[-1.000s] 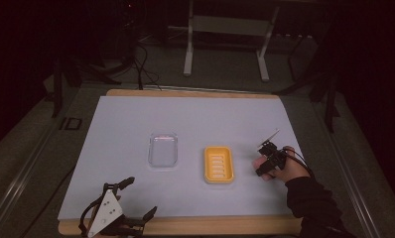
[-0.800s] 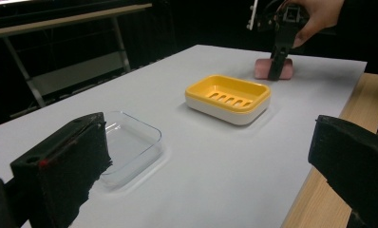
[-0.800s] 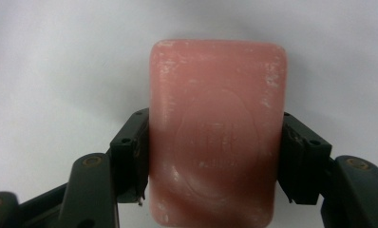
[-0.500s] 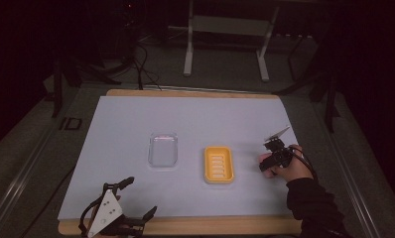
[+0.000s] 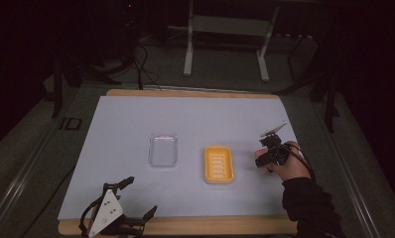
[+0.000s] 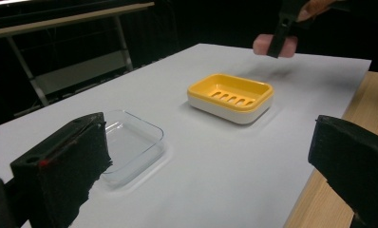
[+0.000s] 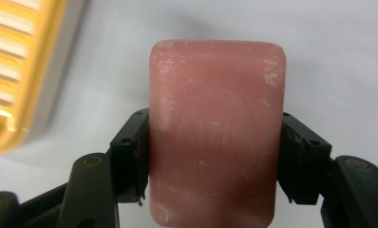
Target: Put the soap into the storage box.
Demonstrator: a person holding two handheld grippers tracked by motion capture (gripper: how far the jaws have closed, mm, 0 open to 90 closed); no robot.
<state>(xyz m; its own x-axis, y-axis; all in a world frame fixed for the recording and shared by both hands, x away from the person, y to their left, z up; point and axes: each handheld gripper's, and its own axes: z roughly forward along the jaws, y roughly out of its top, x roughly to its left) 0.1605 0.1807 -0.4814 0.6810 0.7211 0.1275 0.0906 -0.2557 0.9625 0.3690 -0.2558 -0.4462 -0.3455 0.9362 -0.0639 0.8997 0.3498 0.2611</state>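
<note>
My right gripper [image 7: 214, 142] is shut on a pink bar of soap [image 7: 215, 128], gripping it by its long sides. In the left gripper view the soap [image 6: 262, 43] hangs a little above the white table, to the right of the yellow soap dish [image 6: 231, 95]. In the high view the right gripper [image 5: 267, 156] is just right of the dish [image 5: 219, 164]. The dish's edge [image 7: 11, 71] shows at the left of the right gripper view. My left gripper [image 5: 140, 197] lies open on the table's front left edge, with nothing between its jaws.
A clear plastic tray [image 5: 163, 150] sits left of the dish, near the table's middle. The white mat [image 5: 195, 119] covers a wooden tabletop whose front edge [image 5: 210, 225] shows. Table legs and cables stand in the dark behind.
The right gripper has risen slightly with the soap, drifting a little right and back. The left gripper has not moved.
</note>
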